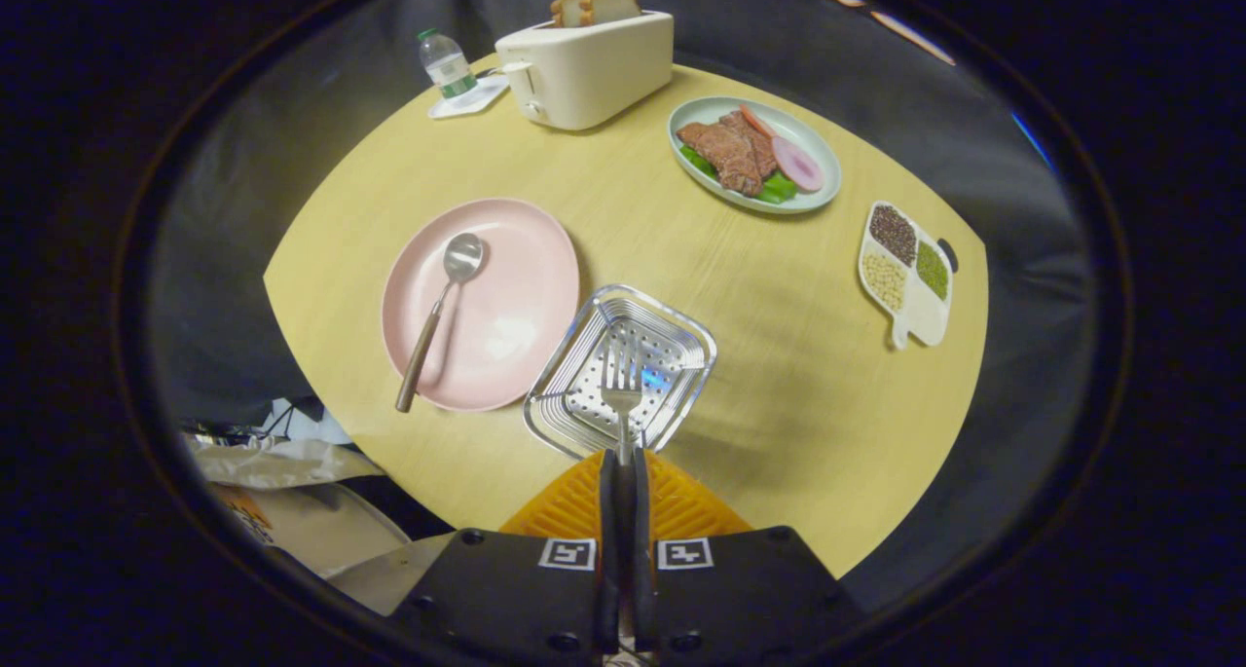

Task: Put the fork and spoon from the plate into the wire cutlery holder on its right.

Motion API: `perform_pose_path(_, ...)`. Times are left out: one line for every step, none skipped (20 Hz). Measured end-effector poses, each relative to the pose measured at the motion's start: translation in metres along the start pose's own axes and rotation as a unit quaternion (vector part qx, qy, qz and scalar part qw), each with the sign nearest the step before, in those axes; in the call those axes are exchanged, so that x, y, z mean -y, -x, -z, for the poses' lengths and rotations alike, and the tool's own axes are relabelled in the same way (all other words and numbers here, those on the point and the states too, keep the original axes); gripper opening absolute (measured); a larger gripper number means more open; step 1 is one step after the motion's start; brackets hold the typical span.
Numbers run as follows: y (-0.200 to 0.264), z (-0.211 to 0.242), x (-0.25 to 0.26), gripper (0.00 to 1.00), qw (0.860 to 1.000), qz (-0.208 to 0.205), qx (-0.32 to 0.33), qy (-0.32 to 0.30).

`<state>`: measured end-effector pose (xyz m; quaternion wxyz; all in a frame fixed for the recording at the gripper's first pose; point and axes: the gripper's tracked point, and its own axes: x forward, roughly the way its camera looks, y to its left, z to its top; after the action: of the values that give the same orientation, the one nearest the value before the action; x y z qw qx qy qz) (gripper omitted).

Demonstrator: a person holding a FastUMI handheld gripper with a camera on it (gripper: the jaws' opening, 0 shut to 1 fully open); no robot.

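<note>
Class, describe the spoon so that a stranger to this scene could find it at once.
Start at the yellow round table. Left of the metal cutlery holder, where the hand-held gripper is shut on the fork, sits a pink plate. The spoon lies on it, alone in having a brown handle.

You have a pale yellow wooden tabletop (681, 268) in front of you, and several things sit directly on it. A pink plate (526, 326) lies just ahead and to the left of the gripper (624, 467), whose fingers are pinched together on the fork (621, 394) handle. Touching that plate's right rim is the square perforated metal cutlery holder (584, 424). Farther back you see a cream toaster (584, 68) and, beside it on the left, a small white coaster (482, 99) carrying a water bottle (446, 63). To the right of the toaster sits an oval plate of food (818, 195), and near the right edge a white divided dish (920, 326) of grains.
</note>
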<state>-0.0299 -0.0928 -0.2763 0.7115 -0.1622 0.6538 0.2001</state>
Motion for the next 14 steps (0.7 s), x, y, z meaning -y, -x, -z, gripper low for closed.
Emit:
perform_pose_path(0.0, -0.005, 0.0, 0.1, 1.0, -0.001, 0.008, -0.004)
perform_pose_path(0.001, -0.007, 0.0, 0.12, 1.0, -0.002, 0.014, -0.01)
perform_pose_path(0.003, -0.01, -0.002, 0.13, 1.0, -0.002, 0.022, -0.015)
perform_pose_path(0.006, -0.014, -0.001, 0.14, 0.999, 0.0, 0.033, -0.017)
perform_pose_path(0.009, -0.017, -0.003, 0.19, 0.999, 0.001, 0.047, -0.022)
perform_pose_path(0.012, -0.023, -0.006, 0.27, 0.997, -0.002, 0.068, -0.029)
perform_pose_path(0.016, -0.03, -0.01, 0.35, 0.995, -0.005, 0.093, -0.037)
perform_pose_path(0.021, -0.038, -0.014, 0.43, 0.992, -0.005, 0.121, -0.046)
perform_pose_path(0.027, -0.047, -0.017, 0.51, 0.987, -0.004, 0.153, -0.057)
perform_pose_path(0.03, -0.056, -0.022, 0.59, 0.98, 0.001, 0.185, -0.067)
perform_pose_path(0.035, -0.064, -0.026, 0.67, 0.973, 0.004, 0.218, -0.076)
perform_pose_path(0.039, -0.07, -0.029, 0.75, 0.965, 0.012, 0.247, -0.085)
perform_pose_path(0.045, -0.076, -0.033, 0.83, 0.956, 0.018, 0.277, -0.091)
perform_pose_path(0.049, -0.081, -0.038, 0.92, 0.948, 0.024, 0.302, -0.096)
